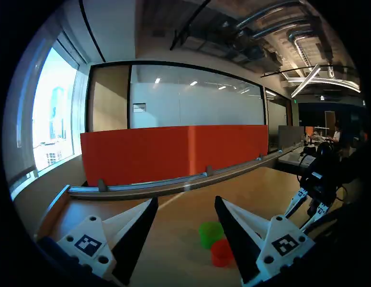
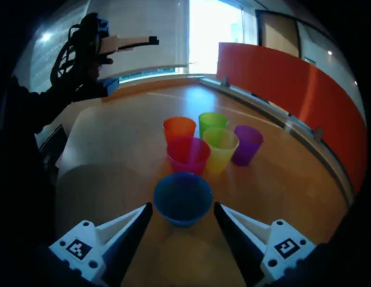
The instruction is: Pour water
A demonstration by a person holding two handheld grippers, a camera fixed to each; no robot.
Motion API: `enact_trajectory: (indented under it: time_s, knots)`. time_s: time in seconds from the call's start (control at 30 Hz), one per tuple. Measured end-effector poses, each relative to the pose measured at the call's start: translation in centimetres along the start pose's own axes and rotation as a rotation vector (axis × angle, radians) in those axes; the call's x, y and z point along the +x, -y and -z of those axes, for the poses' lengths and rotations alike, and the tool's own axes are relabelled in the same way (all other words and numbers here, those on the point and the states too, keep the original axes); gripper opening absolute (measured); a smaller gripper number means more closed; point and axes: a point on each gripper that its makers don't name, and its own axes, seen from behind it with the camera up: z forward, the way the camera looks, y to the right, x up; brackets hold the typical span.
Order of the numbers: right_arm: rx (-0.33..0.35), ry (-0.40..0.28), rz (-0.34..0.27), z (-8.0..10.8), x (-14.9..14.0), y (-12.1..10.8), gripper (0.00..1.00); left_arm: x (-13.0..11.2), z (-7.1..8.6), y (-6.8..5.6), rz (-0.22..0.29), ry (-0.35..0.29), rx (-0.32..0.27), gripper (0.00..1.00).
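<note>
1. right gripper [image 2: 182, 205]: fingers open and wide apart. blue cup [image 2: 183, 198] stands upright on the counter [image 2: 113, 143] between the tips, with no clear contact.
2. more cups are clustered at 12 o'clock of the blue cup. red cup [image 2: 188, 154] is nearest, yellow cup [image 2: 221, 146] at its 3 o'clock, orange cup [image 2: 179, 128] and green cup [image 2: 212, 122] behind, purple cup [image 2: 248, 143] far right.
3. left gripper [image 1: 186, 198]: fingers open, gripping nothing, raised above the counter. in the right gripper view it's at 10 o'clock.
4. orange divider [image 2: 300, 91] runs along the counter's far edge.
</note>
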Motion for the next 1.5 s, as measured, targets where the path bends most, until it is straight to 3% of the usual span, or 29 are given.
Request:
enact_trajectory:
  time_s: [0.63, 1.5]
  knots:
    - [0.018, -0.017, 0.0, -2.5, 0.2, 0.2, 1.0, -0.4, -0.3, 0.0, -0.007, 0.012, 0.0, 0.87]
    - [0.007, -0.028, 0.007, -3.2, 0.0, -0.1, 0.92, -1.1, -0.7, 0.2, -0.012, 0.02, 0.003, 0.87]
